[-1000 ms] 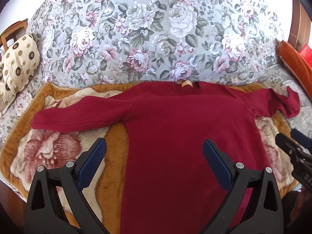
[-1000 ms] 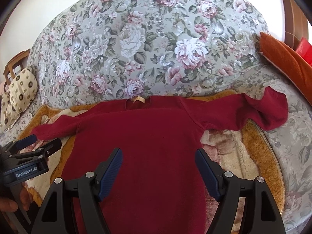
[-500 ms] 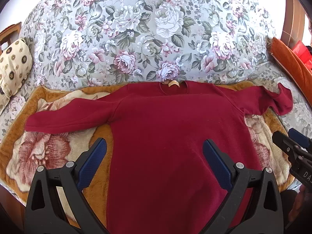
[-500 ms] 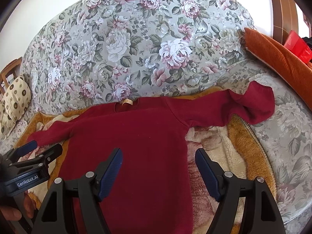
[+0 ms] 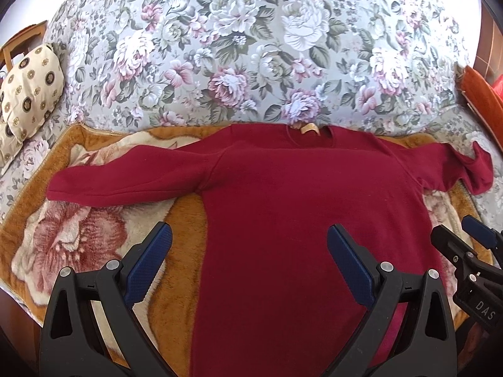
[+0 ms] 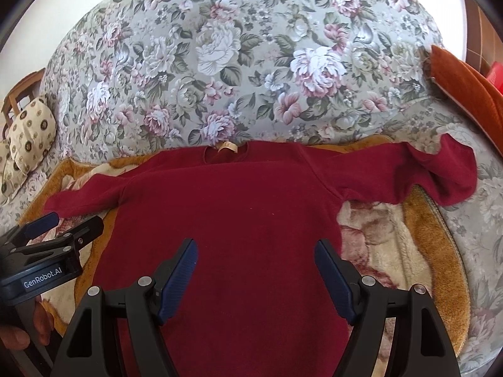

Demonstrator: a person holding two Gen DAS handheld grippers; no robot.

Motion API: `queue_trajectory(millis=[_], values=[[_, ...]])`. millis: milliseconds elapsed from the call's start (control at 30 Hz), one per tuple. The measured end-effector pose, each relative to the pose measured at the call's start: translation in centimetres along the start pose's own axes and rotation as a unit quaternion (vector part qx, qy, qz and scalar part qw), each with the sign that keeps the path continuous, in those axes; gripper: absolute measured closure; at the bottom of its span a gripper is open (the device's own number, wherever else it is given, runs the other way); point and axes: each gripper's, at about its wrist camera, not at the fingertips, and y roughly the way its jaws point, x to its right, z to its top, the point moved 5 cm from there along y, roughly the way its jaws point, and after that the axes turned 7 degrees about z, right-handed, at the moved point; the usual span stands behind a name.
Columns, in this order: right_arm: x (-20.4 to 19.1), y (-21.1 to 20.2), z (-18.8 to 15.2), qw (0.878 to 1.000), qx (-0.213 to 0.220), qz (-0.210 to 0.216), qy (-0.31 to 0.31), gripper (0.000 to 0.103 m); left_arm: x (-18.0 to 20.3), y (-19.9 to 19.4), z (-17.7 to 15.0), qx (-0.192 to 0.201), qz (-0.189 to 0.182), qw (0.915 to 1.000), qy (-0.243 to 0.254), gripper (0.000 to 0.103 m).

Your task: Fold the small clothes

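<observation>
Floral sofa with a plush blanket over its seat, on which a red sweater lies flat, neckline toward the backrest, sleeves spread along the sofa's length. Left hand-held gripper, jaws spread and empty, hovers over the sweater's left edge; right hand-held gripper, likewise agape, over its right half. Each sleeve extends outward from its nearer hand-held gripper
</observation>
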Motion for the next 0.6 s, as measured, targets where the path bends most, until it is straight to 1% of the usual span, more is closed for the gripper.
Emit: queue_trajectory(millis=[333,600], values=[[-3.1,2.8,1.0,0.999,-0.012,0.014,-0.026,0.028,-2.5,2.1,0.2,-0.014,0.014,0.9996,-0.018,0.003],[-5.2,5.5,1.3,0.999,-0.025,0.024,-0.043,0.028,-5.6,3.9,0.2,-0.025,0.036,0.9982,-0.042,0.003]])
